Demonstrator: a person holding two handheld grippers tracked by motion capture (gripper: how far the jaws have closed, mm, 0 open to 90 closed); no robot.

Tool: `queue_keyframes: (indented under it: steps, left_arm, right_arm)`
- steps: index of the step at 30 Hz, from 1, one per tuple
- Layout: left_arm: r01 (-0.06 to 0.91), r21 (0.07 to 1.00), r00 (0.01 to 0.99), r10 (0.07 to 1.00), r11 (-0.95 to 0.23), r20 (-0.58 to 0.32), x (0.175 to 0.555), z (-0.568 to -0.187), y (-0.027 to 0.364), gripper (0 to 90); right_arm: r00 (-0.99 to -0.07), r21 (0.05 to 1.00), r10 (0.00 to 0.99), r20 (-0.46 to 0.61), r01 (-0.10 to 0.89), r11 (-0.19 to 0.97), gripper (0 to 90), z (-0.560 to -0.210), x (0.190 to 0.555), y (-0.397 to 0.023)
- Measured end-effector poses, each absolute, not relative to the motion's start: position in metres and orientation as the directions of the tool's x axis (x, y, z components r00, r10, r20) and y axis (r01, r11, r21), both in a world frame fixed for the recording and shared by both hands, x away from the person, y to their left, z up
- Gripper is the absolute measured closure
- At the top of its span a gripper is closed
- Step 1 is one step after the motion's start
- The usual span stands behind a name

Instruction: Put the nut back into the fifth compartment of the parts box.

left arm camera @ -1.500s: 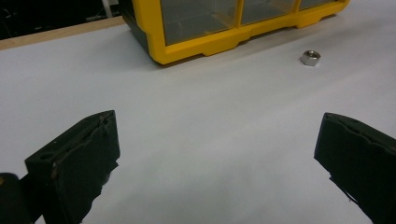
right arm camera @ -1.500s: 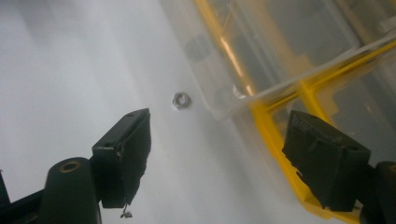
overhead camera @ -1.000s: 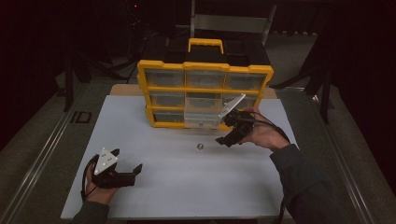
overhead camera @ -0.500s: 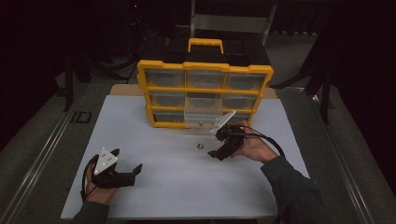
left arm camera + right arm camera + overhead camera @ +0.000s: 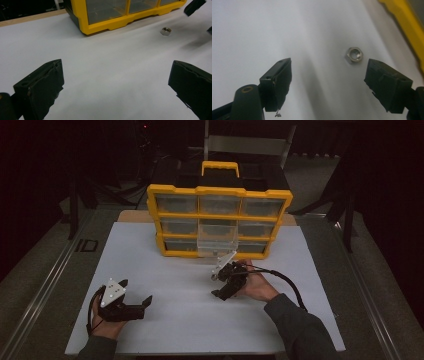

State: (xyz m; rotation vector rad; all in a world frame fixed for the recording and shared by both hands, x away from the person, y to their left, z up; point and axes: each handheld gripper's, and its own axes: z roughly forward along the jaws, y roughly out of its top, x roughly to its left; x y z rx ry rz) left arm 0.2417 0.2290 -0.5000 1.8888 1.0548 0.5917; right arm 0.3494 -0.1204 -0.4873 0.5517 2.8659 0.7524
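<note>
Two jaws wide, right hand-held gripper [image 5: 328,75] over nut [image 5: 354,54]

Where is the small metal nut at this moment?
The nut lies on the white table, in front of the yellow organizer, between the open right gripper jaws in its own view.

You work at a table [image 5: 320,270] covered by a white sheet, with a strip of bare wood showing along its far edge [image 5: 132,215]. Around it the room is dark, nearly black at both sides. A grey floor [image 5: 35,275] runs past the table's left and right edges, and a metal rail [image 5: 47,282] lies along the left one. Beyond the far edge you see a pale metal frame [image 5: 247,142], dark stand legs [image 5: 345,205] at the right and another dark post [image 5: 74,195] at the left.
</note>
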Motion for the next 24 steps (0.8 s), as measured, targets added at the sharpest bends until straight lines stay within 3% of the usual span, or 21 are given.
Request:
queue_keyframes:
  steps: [16, 20, 24]
  left_arm:
    - [0.435, 0.861, 0.529, 0.848, -0.264, -0.007, 0.241, -0.500, 0.229, 0.6]
    - [0.436, 0.860, 0.529, 0.848, -0.265, -0.007, 0.242, -0.500, 0.229, 0.6]
    - [0.436, 0.860, 0.529, 0.848, -0.264, -0.008, 0.242, -0.500, 0.229, 0.6]
  right_arm:
    - [-0.919, 0.422, 0.390, -0.055, 0.332, 0.843, 17.2, -0.522, 0.373, -0.100]
    - [-0.926, 0.433, 0.377, -0.034, 0.326, 0.840, 22.5, -0.522, 0.373, -0.099]
    - [-0.948, 0.445, 0.316, -0.029, 0.271, 0.854, 34.6, -0.520, 0.370, -0.096]
